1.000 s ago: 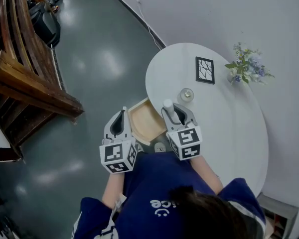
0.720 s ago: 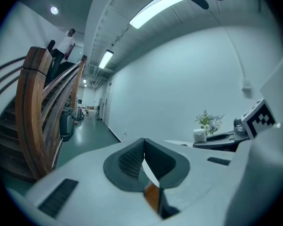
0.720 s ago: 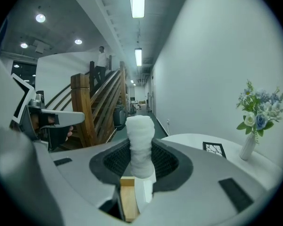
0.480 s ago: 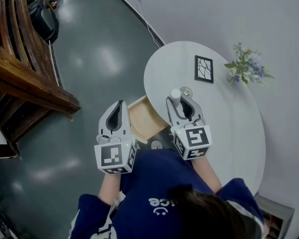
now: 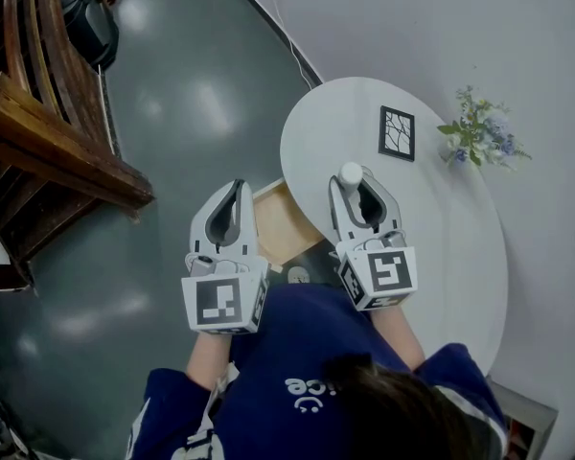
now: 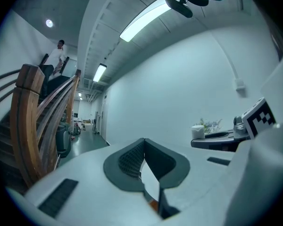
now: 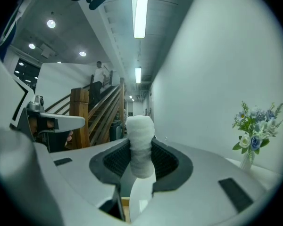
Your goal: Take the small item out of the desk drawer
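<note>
Right gripper [image 5: 356, 195] clamps the small white roll [image 5: 350, 172] upright, just right of the open drawer [image 5: 280, 226]. Left gripper [image 5: 233, 201], jaws together and empty, hovers at the drawer's left. I'd grip evenly, no tilting.

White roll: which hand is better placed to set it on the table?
Right. The right gripper holds the white roll over the table; the empty left gripper hangs beside the drawer.
</note>
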{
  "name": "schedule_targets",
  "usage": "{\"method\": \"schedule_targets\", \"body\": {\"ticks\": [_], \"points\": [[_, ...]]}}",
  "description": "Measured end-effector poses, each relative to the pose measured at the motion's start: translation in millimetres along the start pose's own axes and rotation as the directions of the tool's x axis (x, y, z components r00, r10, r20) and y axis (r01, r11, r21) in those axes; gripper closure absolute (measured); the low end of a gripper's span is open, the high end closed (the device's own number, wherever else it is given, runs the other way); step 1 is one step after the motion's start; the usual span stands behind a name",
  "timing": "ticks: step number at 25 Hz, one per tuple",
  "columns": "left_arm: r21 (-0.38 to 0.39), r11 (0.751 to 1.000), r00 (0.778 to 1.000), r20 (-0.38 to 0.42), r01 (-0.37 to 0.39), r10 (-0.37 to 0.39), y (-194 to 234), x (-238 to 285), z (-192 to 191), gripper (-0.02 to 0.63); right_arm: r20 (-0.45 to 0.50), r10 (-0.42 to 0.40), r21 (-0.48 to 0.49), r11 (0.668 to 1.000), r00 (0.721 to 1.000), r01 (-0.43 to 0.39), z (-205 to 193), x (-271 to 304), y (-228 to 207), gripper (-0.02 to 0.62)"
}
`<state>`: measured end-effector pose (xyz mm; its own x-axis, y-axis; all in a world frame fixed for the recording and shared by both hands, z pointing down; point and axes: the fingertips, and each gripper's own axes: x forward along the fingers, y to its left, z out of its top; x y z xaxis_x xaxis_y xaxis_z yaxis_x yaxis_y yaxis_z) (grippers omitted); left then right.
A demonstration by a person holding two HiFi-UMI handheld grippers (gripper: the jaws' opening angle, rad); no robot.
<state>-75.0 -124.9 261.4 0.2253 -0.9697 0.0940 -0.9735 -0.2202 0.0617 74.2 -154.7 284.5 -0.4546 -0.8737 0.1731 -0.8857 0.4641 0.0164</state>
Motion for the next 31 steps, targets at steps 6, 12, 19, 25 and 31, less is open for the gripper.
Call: {"method": "schedule_targets", "body": {"ticks": [6,12,19,25,31], "points": [[0.008,1.0,0.999,0.032,0.001,-0.001,-1,0,10,0.602,0.02,0.017,-0.025,1.0,1.0,-0.016,7,-2,2,0.462],[0.024,1.0,0.999,0.033,-0.016,0.015,0,-2,18,0.601,0.036,0.016,-0.032,0.999,0.999,-0.014,12,-5,3,0.462],[0.03,1.0,0.999,0.044,-0.002,0.001,-7,-2,18,0.601,0.032,0.006,-0.032,0.999,0.999,-0.005,15,-7,2,0.462],[0.02,1.0,0.999,0.048,-0.006,0.005,-8,-6,17,0.601,0.057,0.033,-0.042,0.999,0.998,-0.031,16,-9,5,0.462],[0.026,1.0,0.999,0.047,-0.002,0.001,-10,-8,14,0.601,0.062,0.036,-0.048,0.998,0.997,-0.033,14,-11,3,0.462]]}}
